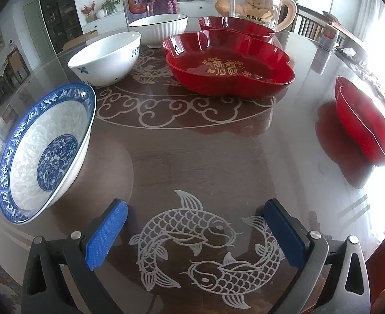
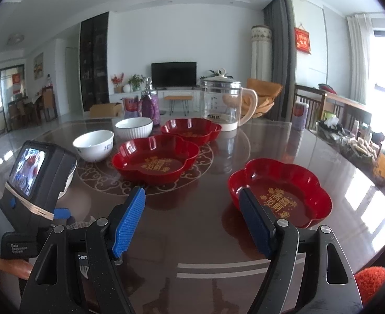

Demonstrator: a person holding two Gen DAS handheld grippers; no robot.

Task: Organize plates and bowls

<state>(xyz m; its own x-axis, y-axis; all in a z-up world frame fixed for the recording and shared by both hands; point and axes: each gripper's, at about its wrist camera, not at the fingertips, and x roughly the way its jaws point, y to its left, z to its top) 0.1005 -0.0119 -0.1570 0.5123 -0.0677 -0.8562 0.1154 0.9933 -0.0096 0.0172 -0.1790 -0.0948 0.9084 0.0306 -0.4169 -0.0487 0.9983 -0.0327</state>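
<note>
My left gripper (image 1: 195, 209) is open and empty, low over the table, just right of a blue-patterned bowl (image 1: 46, 151). Behind it stand a white bowl with blue marks (image 1: 106, 57), a ribbed white bowl (image 1: 161, 28) and two red flower-shaped plates (image 1: 229, 65) (image 1: 236, 26). A third red plate (image 1: 362, 123) lies at the right. My right gripper (image 2: 192, 198) is open and empty, with that third red plate (image 2: 281, 188) just right of its right finger. The right wrist view also shows the other red plates (image 2: 155, 159) (image 2: 191, 129) and both white bowls (image 2: 94, 145) (image 2: 134, 127).
A glass kettle (image 2: 223, 104) stands behind the red plates, with a purple bottle (image 2: 149, 107) and a can (image 2: 131, 107) near the ribbed bowl. The left gripper's body (image 2: 33, 183) fills the left of the right wrist view. Clutter lines the table's right edge (image 2: 354, 144).
</note>
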